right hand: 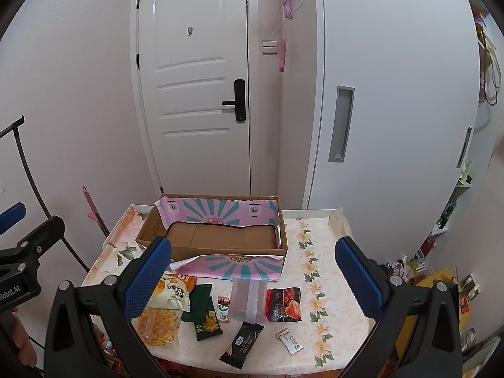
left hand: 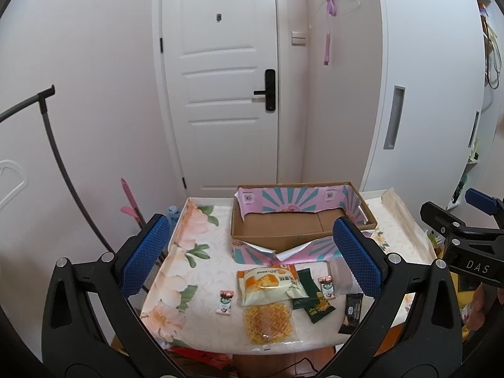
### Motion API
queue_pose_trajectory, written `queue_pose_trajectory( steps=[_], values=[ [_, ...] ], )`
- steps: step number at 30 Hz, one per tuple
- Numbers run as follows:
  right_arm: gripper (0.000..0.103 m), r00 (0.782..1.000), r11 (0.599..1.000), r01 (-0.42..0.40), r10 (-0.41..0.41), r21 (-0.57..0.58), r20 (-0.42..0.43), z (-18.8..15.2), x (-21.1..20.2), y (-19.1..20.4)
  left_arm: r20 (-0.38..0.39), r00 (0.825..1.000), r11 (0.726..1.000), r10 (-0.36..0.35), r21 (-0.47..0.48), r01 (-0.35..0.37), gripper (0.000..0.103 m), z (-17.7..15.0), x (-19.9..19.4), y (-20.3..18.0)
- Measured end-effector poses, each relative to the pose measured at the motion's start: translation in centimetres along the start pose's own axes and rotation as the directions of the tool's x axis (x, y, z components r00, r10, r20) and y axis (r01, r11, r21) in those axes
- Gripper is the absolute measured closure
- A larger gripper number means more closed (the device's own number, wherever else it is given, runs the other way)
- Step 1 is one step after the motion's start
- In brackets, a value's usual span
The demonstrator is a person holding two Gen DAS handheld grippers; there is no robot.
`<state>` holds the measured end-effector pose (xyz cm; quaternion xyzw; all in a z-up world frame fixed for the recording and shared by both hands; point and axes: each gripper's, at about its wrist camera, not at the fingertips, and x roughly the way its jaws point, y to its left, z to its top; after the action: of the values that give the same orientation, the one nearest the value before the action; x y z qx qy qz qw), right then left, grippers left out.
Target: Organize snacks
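Note:
An empty cardboard box (left hand: pixel 283 225) (right hand: pixel 220 236) with pink and teal sides stands at the back of the table. Several snack packets lie in front of it: a waffle pack (left hand: pixel 269 323) (right hand: pixel 159 326), a yellow cake bag (left hand: pixel 269 285) (right hand: pixel 171 294), dark green packets (left hand: pixel 312 296) (right hand: pixel 204 315), a black bar (left hand: pixel 351 312) (right hand: pixel 242 345), a clear bag (right hand: pixel 247 299), a red jerky pack (right hand: pixel 283 304), a small white sachet (right hand: pixel 289 340) and small candies (left hand: pixel 225 302). My left gripper (left hand: pixel 252 255) and right gripper (right hand: pixel 252 277) are both open and empty, held above the table's near edge.
The table has a floral cloth (left hand: pixel 182 271) (right hand: pixel 327 283). A white door (left hand: pixel 220 78) and a white cabinet (right hand: pixel 393 110) stand behind. A black rack (left hand: pixel 53 145) and pink mop (left hand: pixel 130 204) are at left. Cluttered shelves (right hand: pixel 441 236) are at right.

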<state>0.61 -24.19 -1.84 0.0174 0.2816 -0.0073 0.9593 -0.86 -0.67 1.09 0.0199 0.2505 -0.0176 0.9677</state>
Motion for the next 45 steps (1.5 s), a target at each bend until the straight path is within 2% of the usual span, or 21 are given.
queue_pose_trajectory(
  steps=[45],
  values=[
    [0.000, 1.000, 1.000, 0.008, -0.008, 0.003, -0.012, -0.31, -0.07, 0.07, -0.001, 1.000, 1.000, -0.006, 0.008, 0.006, 0.000, 0.25, -0.08, -0.24]
  ],
)
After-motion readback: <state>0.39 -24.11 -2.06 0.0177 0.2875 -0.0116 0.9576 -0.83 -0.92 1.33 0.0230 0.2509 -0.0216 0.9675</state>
